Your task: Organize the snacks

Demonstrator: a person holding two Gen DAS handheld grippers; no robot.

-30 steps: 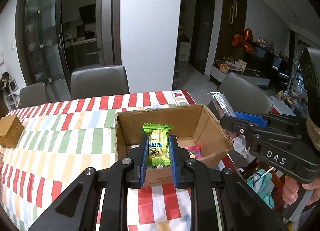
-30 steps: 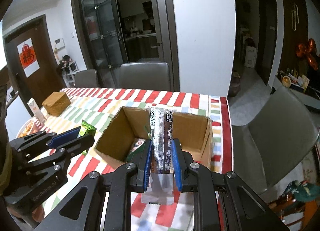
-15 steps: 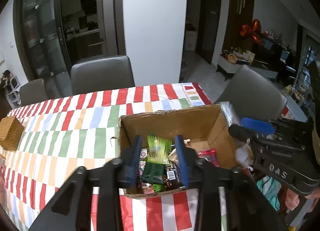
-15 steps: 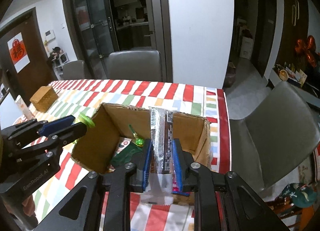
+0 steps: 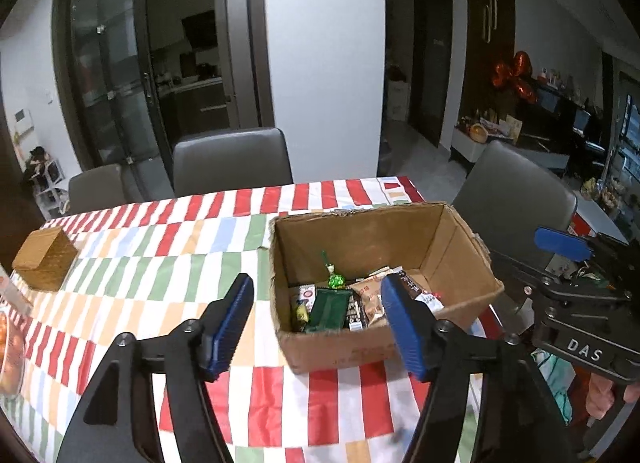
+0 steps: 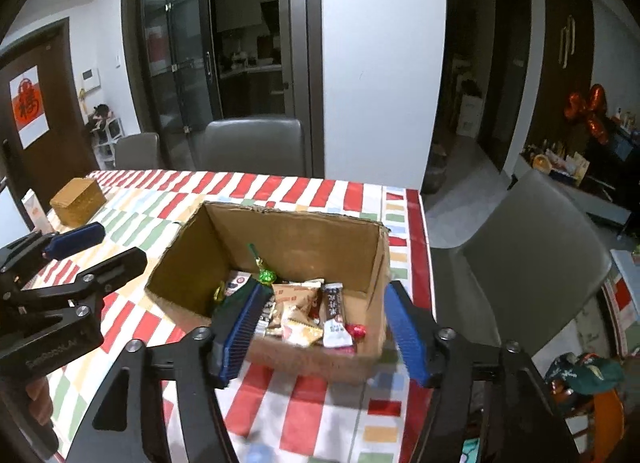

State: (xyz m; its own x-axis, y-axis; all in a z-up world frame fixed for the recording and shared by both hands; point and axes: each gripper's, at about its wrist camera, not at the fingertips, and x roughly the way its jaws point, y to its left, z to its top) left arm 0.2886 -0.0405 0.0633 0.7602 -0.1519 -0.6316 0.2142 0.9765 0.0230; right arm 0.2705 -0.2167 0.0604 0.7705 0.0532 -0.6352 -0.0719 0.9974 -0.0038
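Both my grippers, left [image 5: 318,319] and right [image 6: 320,327], are spread wide with nothing in them; the snacks [image 6: 304,311] lie in the box [image 5: 460,239]. Swing low and I'd clip the rim. Only the right view shows what might be a red candy [image 6: 356,330]; it's blurry.

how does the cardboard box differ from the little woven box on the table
The cardboard box is open at the top, with snack packets showing inside; the woven box looks closed, its contents hidden. The cardboard box is plain and smooth-sided, the woven box textured like basketwork. The cardboard box sits near the table's right edge and looks larger; the woven box sits far left. Both are brown and rest on the striped tablecloth.
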